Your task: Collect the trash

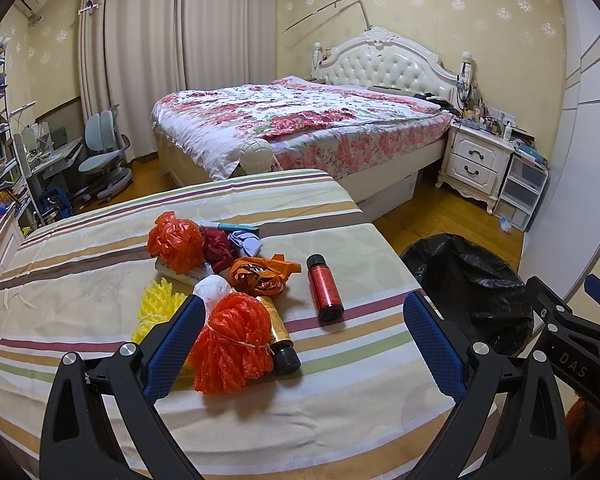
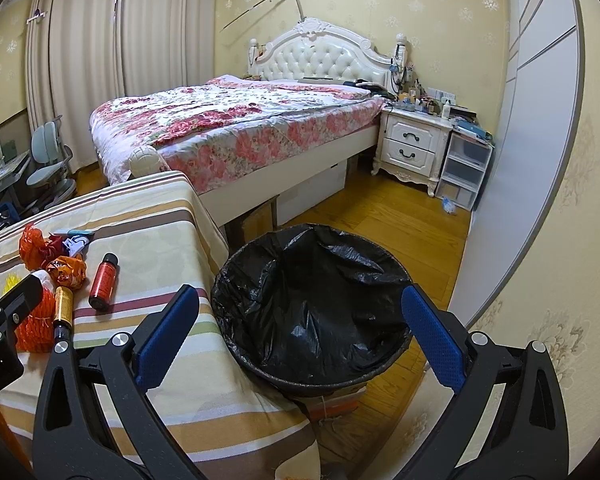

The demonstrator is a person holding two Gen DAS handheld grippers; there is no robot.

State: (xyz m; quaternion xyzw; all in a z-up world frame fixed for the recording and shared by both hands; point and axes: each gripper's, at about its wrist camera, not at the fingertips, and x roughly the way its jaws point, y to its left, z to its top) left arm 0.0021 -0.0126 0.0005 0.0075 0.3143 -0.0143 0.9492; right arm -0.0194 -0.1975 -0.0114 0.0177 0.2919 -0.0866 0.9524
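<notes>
A heap of trash lies on the striped table [image 1: 360, 380]: an orange foam net bundle [image 1: 232, 340], a gold bottle with a black cap [image 1: 280, 340], a red bottle [image 1: 324, 288], orange plastic bags [image 1: 176, 242], a crumpled orange wrapper [image 1: 260, 274], a yellow foam net [image 1: 156, 304] and white paper [image 1: 212, 286]. My left gripper [image 1: 300, 320] is open, its fingers on either side of the orange net and gold bottle. My right gripper [image 2: 300, 312] is open and empty above the black-lined bin [image 2: 312, 300], which stands right of the table [image 2: 160, 240].
A bed with a floral quilt [image 1: 300, 120] stands behind the table. A white nightstand [image 1: 476, 160] and plastic drawers [image 1: 520, 192] are at the right wall. A desk and chair [image 1: 104, 152] stand at the left. Wooden floor [image 2: 400, 232] surrounds the bin.
</notes>
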